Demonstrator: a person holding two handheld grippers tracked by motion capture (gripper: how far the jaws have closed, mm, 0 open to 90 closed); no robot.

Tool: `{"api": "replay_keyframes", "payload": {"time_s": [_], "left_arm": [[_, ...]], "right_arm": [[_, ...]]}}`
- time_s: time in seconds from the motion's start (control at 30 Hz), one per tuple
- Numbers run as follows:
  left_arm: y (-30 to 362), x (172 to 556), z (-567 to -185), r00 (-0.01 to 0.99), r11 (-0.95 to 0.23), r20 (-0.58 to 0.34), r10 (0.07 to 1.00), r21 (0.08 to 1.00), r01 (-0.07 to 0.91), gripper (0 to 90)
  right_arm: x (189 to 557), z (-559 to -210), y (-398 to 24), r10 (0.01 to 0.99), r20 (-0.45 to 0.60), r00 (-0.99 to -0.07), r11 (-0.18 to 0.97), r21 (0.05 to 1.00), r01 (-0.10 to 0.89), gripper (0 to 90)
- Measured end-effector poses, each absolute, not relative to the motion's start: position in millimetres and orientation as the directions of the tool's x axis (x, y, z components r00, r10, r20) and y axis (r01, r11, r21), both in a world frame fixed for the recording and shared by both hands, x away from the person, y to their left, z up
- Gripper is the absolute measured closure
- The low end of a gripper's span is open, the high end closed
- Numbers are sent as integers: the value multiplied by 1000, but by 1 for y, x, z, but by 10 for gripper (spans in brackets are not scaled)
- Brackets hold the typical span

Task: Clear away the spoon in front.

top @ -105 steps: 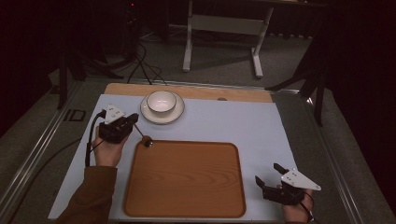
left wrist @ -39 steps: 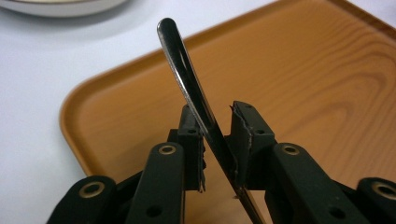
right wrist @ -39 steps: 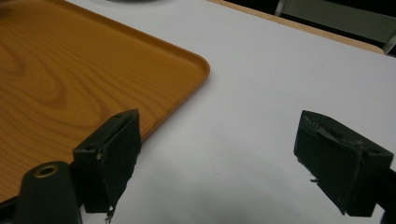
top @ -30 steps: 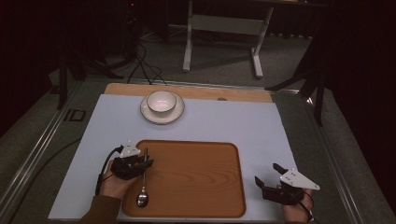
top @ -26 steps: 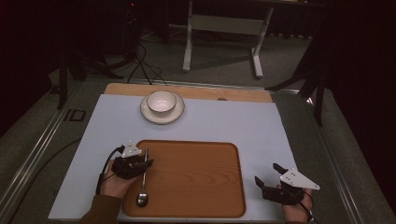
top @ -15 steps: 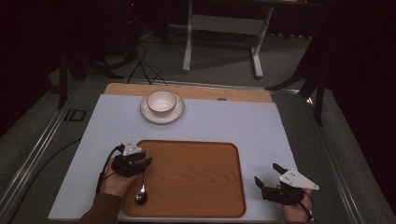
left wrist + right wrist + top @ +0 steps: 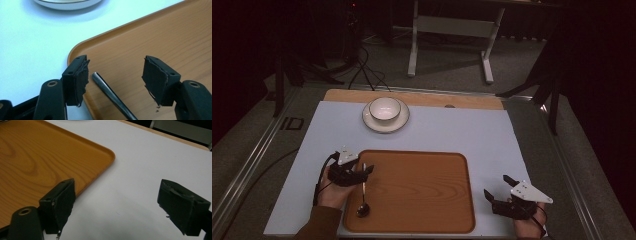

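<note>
- Spoon (image 7: 363, 194) now lies flat along the left edge of the wooden tray (image 7: 422, 200), bowl end toward the person, handle pointing up between the jaws of the left gripper (image 7: 362, 172).
- Left gripper jaws have just been opening and now stand wide; in the left gripper view the handle tip (image 7: 110, 93) sits between the pads, touching neither.
- Compared with 3.5 s ago, the left hand (image 7: 332, 192) has come from beside the saucer to the tray's left rim, and the spoon has come with it.
- Cup and saucer (image 7: 385, 114) sit unchanged at the far side of the white mat (image 7: 492, 135).
- Right gripper (image 7: 499, 189) hovers unmoved off the tray's near-right corner, jaws spread wide and empty.
</note>
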State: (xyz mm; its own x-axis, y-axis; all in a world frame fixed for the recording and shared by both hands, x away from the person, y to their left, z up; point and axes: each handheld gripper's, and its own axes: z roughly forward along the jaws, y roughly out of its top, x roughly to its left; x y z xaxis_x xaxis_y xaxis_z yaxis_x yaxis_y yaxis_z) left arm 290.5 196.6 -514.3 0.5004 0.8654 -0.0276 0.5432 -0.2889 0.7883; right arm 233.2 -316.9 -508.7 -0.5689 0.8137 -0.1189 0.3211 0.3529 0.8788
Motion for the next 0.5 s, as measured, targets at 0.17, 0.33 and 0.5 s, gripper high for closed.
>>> {"api": "replay_keyframes", "payload": {"time_s": [0.17, 0.33, 0.5], "left_arm": [[199, 287, -508, 498, -282, -19, 867, 806, 521, 377], [202, 282, -502, 482, -295, 22, 876, 815, 499, 381], [207, 277, -494, 468, -287, 37, 883, 832, 475, 384]], "right_arm": [[233, -509, -317, 813, -118, -569, 352, 880, 320, 147], [233, -509, -318, 813, -118, -570, 352, 880, 319, 147], [233, -508, -318, 814, -118, -569, 350, 881, 318, 147]]}}
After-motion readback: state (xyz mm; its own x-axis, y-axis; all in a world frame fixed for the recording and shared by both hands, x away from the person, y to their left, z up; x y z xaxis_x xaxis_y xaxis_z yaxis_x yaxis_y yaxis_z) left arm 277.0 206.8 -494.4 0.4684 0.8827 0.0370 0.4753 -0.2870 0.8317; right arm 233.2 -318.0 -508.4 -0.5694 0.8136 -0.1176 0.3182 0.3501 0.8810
